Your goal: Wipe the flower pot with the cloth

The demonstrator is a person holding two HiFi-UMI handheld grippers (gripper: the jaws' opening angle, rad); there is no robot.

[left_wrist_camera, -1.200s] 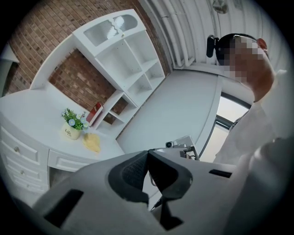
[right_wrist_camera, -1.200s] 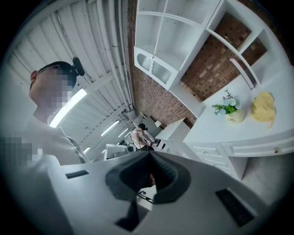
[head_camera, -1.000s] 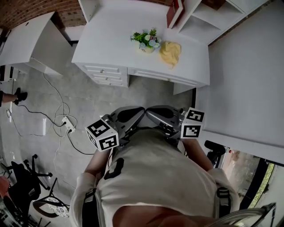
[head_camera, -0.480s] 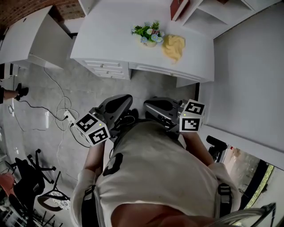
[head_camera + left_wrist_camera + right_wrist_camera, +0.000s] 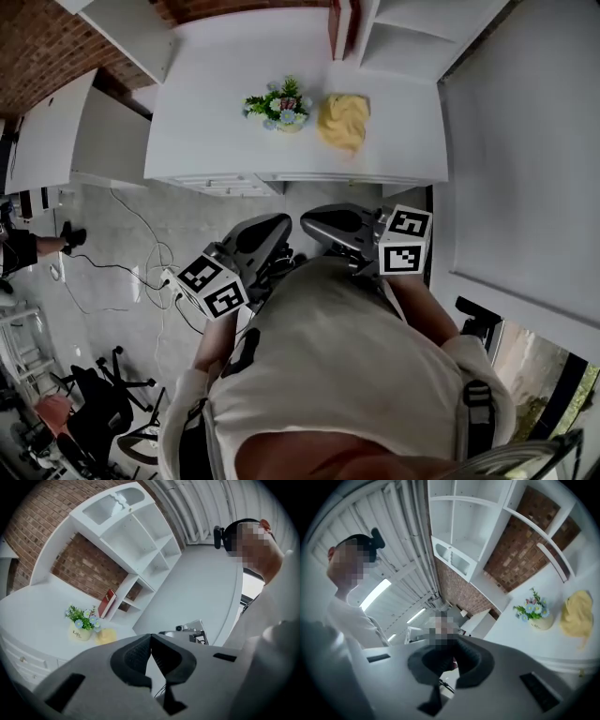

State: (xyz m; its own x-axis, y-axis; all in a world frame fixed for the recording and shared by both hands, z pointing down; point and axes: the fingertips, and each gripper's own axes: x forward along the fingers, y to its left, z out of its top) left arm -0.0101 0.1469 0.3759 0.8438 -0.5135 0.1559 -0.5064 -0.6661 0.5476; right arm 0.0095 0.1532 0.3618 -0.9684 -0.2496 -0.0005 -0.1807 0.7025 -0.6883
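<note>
We hold the left gripper (image 5: 273, 228) and right gripper (image 5: 323, 223) pressed together and empty, well apart from the flower pot (image 5: 278, 106) and cloth (image 5: 343, 121) on the surface (image 5: 206, 122).

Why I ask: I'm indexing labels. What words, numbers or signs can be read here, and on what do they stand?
"Life": on the flower pot, small, so the reading is likely but not certain.
Red book: any print is too small to read.
Left marker cube and right marker cube: black-and-white square patterns only, no words.
</note>
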